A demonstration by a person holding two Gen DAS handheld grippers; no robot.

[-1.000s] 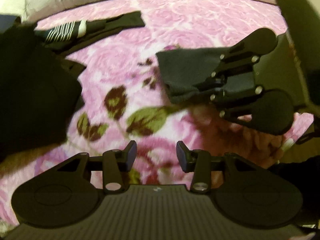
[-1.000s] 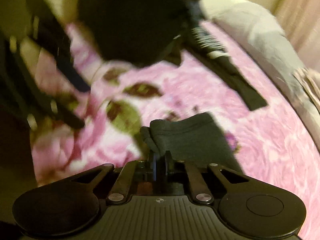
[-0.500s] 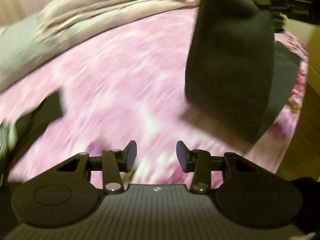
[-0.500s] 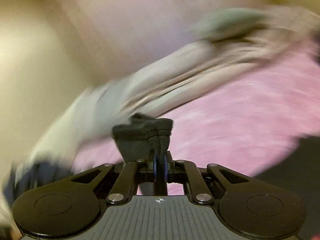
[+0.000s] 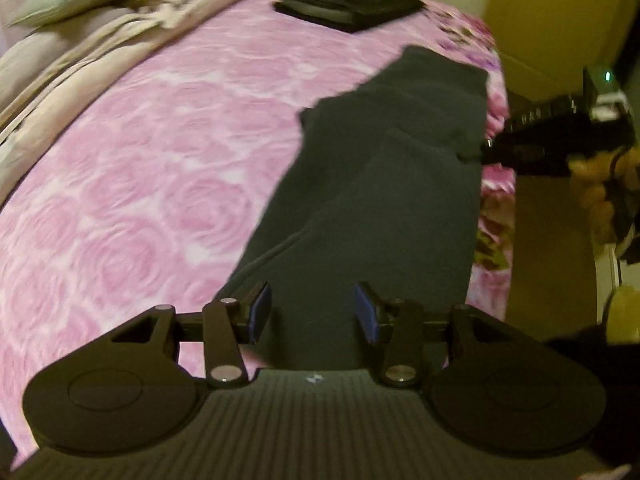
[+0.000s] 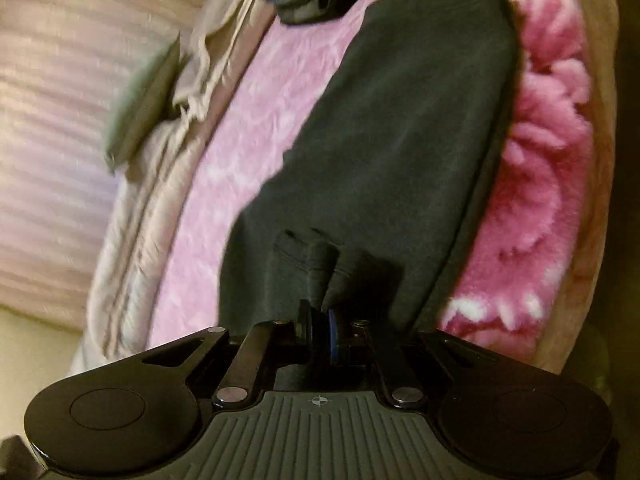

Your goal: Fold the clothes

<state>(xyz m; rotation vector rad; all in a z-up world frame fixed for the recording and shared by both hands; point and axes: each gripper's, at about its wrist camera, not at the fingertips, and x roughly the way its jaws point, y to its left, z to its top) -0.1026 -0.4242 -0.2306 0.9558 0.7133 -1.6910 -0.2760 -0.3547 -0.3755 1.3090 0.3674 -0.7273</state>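
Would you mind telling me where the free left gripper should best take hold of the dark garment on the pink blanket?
Probably the near edge of the dark garment, straight ahead of the open left gripper. The right gripper already pinches a bunched corner, so gripping the opposite end lets the cloth stretch flat over the pink blanket.

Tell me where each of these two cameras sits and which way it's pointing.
Left wrist: behind the open left gripper, looking along the dark grey garment on the pink rose-patterned blanket; the person's hand shows at right.
Right wrist: behind the right gripper, shut on the garment's bunched edge.
Shared: garment, blanket, stack of dark folded clothes.
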